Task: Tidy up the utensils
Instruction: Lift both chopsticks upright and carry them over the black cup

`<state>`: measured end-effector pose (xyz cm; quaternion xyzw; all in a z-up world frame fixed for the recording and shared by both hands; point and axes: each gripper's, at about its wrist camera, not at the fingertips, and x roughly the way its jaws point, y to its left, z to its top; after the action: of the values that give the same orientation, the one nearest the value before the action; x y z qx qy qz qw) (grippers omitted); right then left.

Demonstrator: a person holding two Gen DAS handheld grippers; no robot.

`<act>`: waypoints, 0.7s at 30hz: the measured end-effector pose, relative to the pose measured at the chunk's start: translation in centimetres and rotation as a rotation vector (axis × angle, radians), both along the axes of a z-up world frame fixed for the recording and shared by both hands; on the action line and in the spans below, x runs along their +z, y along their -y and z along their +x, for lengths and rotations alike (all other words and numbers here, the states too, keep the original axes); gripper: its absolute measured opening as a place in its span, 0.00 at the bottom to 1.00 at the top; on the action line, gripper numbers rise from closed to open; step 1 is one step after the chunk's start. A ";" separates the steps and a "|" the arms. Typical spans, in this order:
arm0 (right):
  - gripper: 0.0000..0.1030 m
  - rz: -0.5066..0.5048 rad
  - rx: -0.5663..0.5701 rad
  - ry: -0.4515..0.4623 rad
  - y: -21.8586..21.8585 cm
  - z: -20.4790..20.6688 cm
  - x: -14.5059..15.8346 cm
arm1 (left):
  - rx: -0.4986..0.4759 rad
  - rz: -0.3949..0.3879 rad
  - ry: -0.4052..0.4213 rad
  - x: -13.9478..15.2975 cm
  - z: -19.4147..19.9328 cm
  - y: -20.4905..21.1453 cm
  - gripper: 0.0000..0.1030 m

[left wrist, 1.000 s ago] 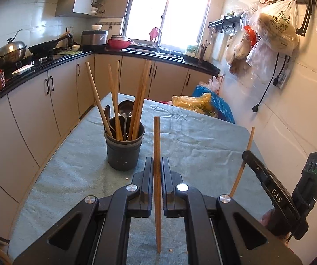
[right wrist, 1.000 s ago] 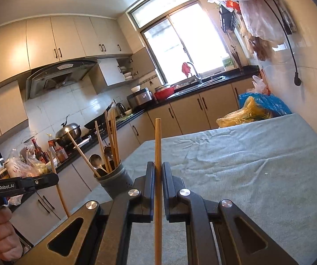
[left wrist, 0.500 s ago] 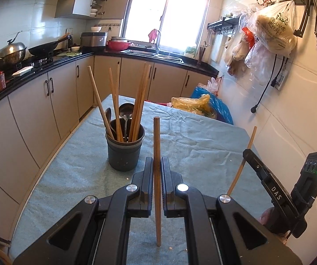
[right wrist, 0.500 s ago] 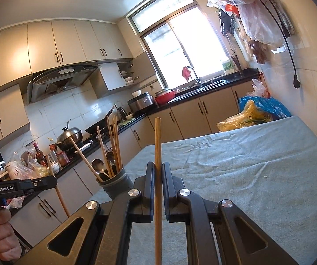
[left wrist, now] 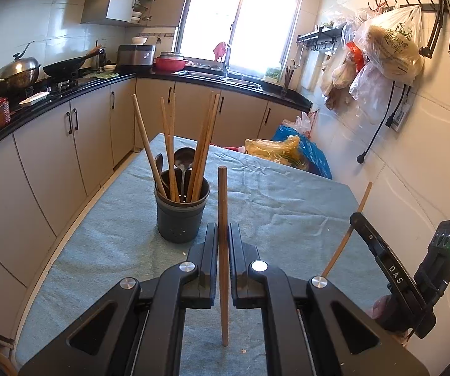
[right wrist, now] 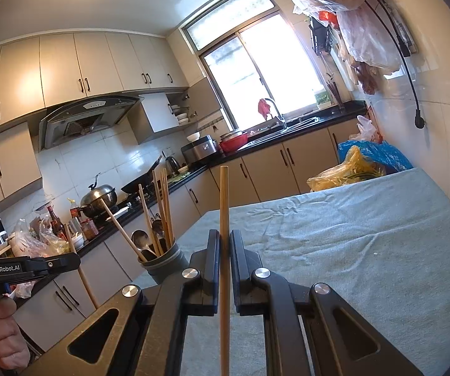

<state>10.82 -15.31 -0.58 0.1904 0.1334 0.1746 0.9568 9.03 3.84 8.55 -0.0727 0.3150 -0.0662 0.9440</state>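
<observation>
so, my left gripper [left wrist: 223, 238] is pinching a chopstick [left wrist: 223, 250] between its two fingers [left wrist: 209, 260], the stick standing nearly upright with its top end well above the fingertips and its lower end hanging below them, over the blue-green cloth [left wrist: 287, 213] that covers the table. the dark utensil cup [left wrist: 181, 210] stands on that cloth ahead and a little to the left of this gripper, apart from it — several more chopsticks [left wrist: 204, 144] lean out of it at different angles, and two metal spoons [left wrist: 183, 159] sit among them, bowls up.

my right gripper [right wrist: 224, 250] is pinching a second chopstick [right wrist: 224, 266] the same way, upright between pressed-together fingers [right wrist: 240, 269], its top well above the tips and its lower part running down out of view. from this side the utensil cup [right wrist: 165, 261] is low and to the left, near the cloth's [right wrist: 334, 244] edge, partly hidden behind the left finger.

in the left wrist view the right gripper [left wrist: 366, 228] shows at the far right, its stick slanting up past it. in the right wrist view the left gripper [right wrist: 68, 260] shows at the far left, with the hand [right wrist: 3, 338] below it. yellow and blue plastic bags [left wrist: 287, 150] lie at the far end of the table.
</observation>
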 end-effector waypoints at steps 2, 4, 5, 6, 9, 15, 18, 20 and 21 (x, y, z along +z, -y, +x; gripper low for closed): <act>0.07 -0.004 -0.001 0.000 0.0 0.0 0.0 | -0.002 -0.008 -0.005 0.1 0.0 -0.2 0.06; 0.07 -0.004 -0.002 0.001 0.0 0.0 0.0 | 0.002 -0.009 -0.003 0.2 0.1 -0.3 0.06; 0.07 -0.006 -0.005 0.001 0.0 0.0 0.0 | 0.001 -0.011 -0.005 0.2 0.1 -0.4 0.06; 0.07 -0.007 -0.008 0.001 0.0 0.1 0.0 | 0.001 -0.013 -0.004 0.2 0.1 -0.4 0.06; 0.07 0.002 -0.009 -0.005 0.1 0.2 0.2 | 0.000 -0.019 -0.004 0.2 0.3 -0.6 0.06; 0.07 0.011 -0.023 -0.007 0.1 0.3 0.7 | -0.006 -0.036 -0.005 0.3 0.7 -1.4 0.06; 0.07 0.008 -0.023 -0.003 -0.1 0.1 1.3 | -0.003 -0.041 -0.005 0.4 0.9 -1.8 0.06; 0.07 0.006 -0.023 -0.001 -0.3 0.0 1.6 | -0.004 -0.049 -0.008 0.5 1.0 -2.0 0.06; 0.07 0.007 -0.021 -0.002 -0.4 0.1 1.8 | -0.004 -0.048 -0.007 0.6 1.0 -2.1 0.06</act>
<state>10.88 -14.90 1.21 0.1955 0.1315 0.1648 0.9578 10.04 5.98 9.18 -0.0948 0.3166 -0.0753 0.9408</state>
